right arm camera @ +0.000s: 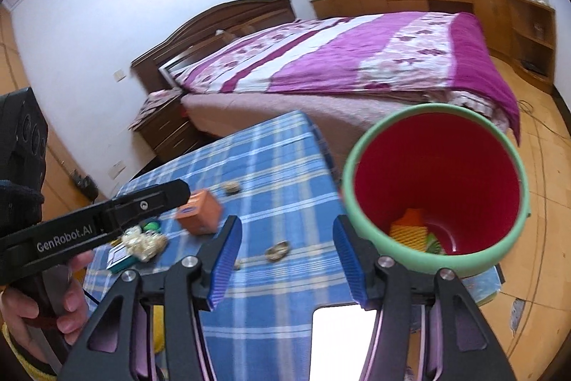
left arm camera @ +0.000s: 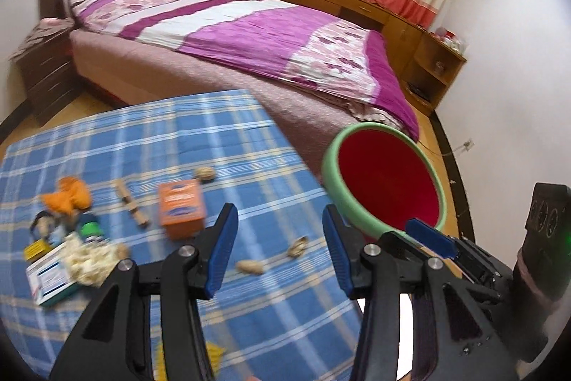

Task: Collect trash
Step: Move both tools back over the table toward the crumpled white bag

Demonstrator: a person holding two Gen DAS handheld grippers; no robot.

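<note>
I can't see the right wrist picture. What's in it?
An open gripper hangs over a blue checked table, beside a red bin with trash at its bottom. An orange box and scraps lie on the table; a bed stands behind.

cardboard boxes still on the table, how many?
2. An orange box stands mid-table; a white-and-teal box lies at the left edge under crumpled paper. That clutter may hide more.

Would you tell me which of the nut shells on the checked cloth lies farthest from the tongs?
The round walnut, lying alone beyond the orange box; the split shell and peanut lie much nearer.
</note>
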